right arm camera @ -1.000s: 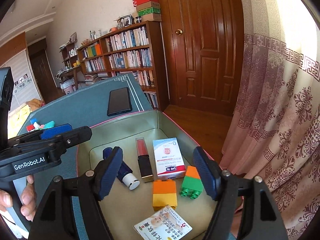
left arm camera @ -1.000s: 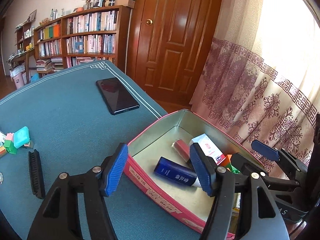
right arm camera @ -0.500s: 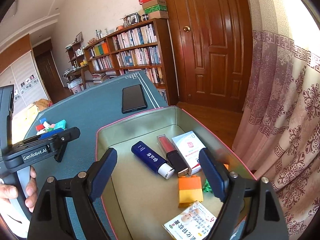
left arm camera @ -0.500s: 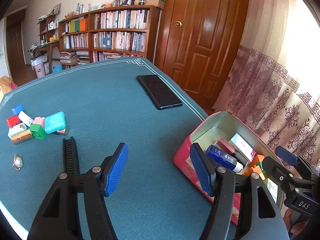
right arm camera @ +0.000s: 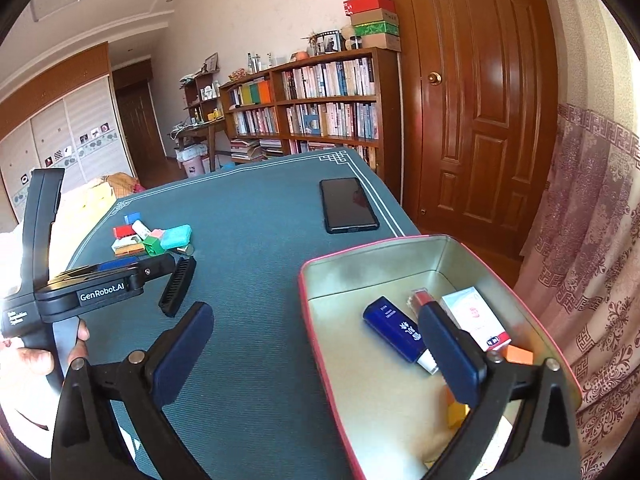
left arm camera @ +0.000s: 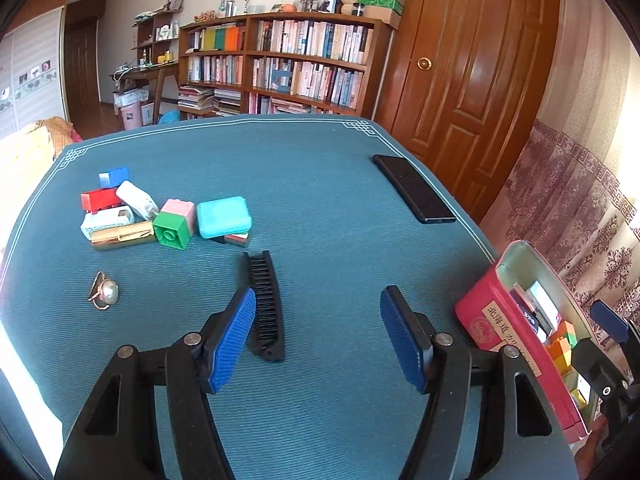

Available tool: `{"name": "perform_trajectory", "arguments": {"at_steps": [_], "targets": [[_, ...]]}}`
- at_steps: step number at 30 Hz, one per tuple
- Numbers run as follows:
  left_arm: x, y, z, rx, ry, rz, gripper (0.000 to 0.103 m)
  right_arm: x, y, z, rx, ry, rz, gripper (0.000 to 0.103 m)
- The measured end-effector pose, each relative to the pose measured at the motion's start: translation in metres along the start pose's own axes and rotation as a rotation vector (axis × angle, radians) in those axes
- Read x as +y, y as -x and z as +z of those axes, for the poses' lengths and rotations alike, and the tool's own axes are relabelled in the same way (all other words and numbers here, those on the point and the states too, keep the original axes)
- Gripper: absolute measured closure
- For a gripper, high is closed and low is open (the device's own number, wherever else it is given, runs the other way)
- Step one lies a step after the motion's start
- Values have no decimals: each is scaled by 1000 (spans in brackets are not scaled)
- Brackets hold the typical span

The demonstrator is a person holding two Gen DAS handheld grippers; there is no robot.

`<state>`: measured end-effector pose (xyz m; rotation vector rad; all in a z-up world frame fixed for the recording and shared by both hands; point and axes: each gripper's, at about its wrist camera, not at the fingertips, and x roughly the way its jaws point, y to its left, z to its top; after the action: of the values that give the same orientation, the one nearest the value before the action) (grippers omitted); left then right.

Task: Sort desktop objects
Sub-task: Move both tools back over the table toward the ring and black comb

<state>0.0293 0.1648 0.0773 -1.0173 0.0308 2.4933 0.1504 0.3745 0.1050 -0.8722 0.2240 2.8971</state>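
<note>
Two hand-held grippers over a teal-covered counter (left arm camera: 320,184), each with blue pads. Left hand-held gripper (left arm camera: 318,336) standing open, nothing between its pads, hovering just right of a black comb (left arm camera: 264,304). Comb lying flat on the counter, long axis running from the near edge away toward the far side, slightly tilted left at its far end, teeth along its left side. In the right wrist view, the same comb (right arm camera: 178,286) seen beside the left tool's body, a person's hand (right arm camera: 36,356) wrapped round the handle.

Right hand-held gripper (right arm camera: 316,352) with jaws opening, very wide, nothing gripped; left pad over the counter, right pad over the red tin box (right arm camera: 320,300). Tin box at the counter's right edge, holding a dark blue tube (right arm camera: 394,334) lying diagonally with its white cap toward the near side, a red lipstick (right arm camera: 420,298), a white carton (right arm camera: 476,318) and orange blocks (right arm camera: 518,354).

Farther left on the counter, a cluster: turquoise case (left arm camera: 224,216), green-and-pink block (left arm camera: 174,224), gold tube (left arm camera: 122,234) lying crosswise, red block (left arm camera: 100,200), blue block (left arm camera: 114,176). Near it, apart, a pearl ring (left arm camera: 104,292). Black phone (left arm camera: 414,188) near the far right corner, long axis pointing away.
</note>
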Motion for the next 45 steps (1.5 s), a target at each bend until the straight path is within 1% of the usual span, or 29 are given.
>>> {"name": "perform_trajectory", "arguments": {"at_steps": [6,15,21,25,32,38,40,41,42,43,45], "targets": [[43,1,-5,1,57,48,34,30,-14,4,8,35,56,0],[110,3,-9,7,132,155,34,72,-38,-1,54,87,132,0],[145,-5,-7,19,165,220,34,87,-50,-3,75,100,153,0],[160,-14,-6,34,160,261,34,90,-58,-3,97,93,167,0],[173,-32,-10,70,161,261,34,93,-73,-2,128,77,182,0],[180,-41,-13,77,166,260,34,101,-84,-2,146,84,187,1],[182,-43,-14,80,169,256,43,104,-88,-1,150,87,189,1],[182,-43,-14,75,165,259,45,106,-90,-1,153,88,190,1],[181,-42,-14,70,159,255,51,107,-92,-1,156,89,191,1],[181,-42,-14,70,153,244,62,109,-94,-1,161,90,193,1],[178,-42,-15,68,141,246,63,112,-99,0,171,92,199,1]]}}
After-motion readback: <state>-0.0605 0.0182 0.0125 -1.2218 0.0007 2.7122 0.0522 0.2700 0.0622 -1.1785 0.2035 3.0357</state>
